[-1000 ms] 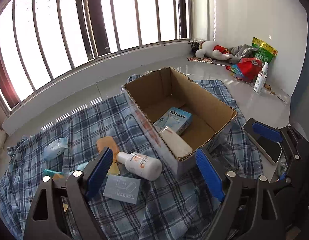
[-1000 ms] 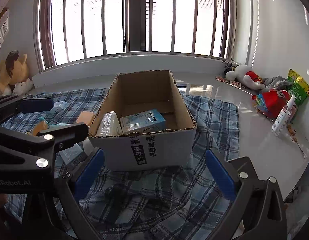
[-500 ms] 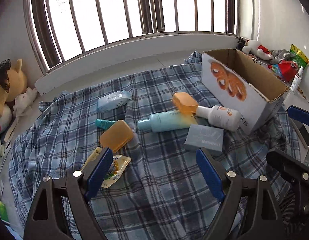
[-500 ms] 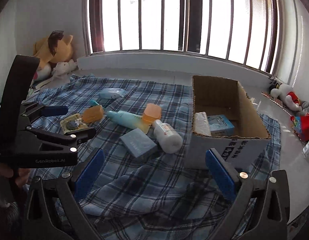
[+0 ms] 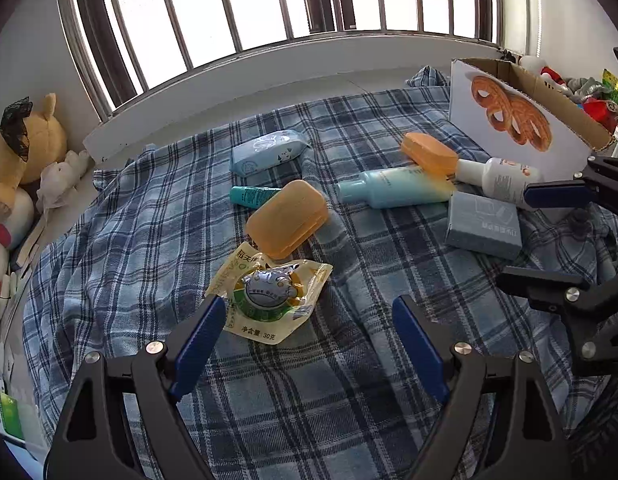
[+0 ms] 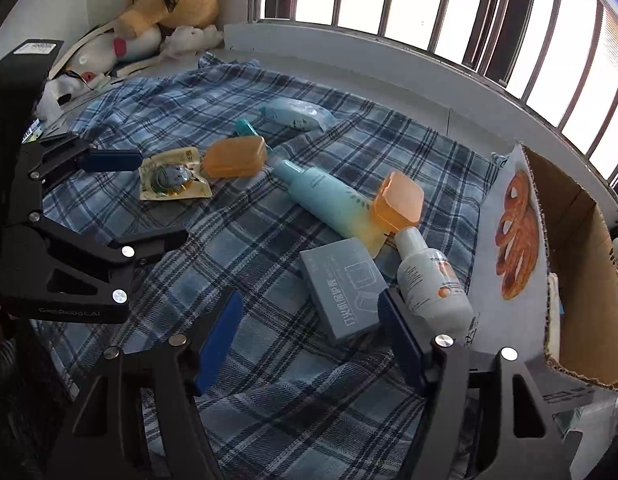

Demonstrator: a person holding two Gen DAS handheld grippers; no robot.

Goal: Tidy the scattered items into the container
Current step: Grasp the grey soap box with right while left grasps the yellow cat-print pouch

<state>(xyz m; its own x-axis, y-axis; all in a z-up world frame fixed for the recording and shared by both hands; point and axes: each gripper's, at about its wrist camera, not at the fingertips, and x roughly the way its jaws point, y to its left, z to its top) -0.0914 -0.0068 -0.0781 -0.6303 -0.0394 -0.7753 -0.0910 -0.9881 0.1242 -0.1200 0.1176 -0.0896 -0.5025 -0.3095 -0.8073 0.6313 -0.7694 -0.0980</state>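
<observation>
Both views have swung left off the cardboard box (image 5: 521, 92), now upper right. Left gripper (image 5: 305, 340) spread, nearer the snack pouch (image 5: 269, 296) at frame centre. Right gripper (image 6: 309, 340) spread before the grey box (image 6: 341, 288).

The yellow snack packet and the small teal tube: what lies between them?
The orange plastic soap case lies between the packet and tube, in both views.
</observation>
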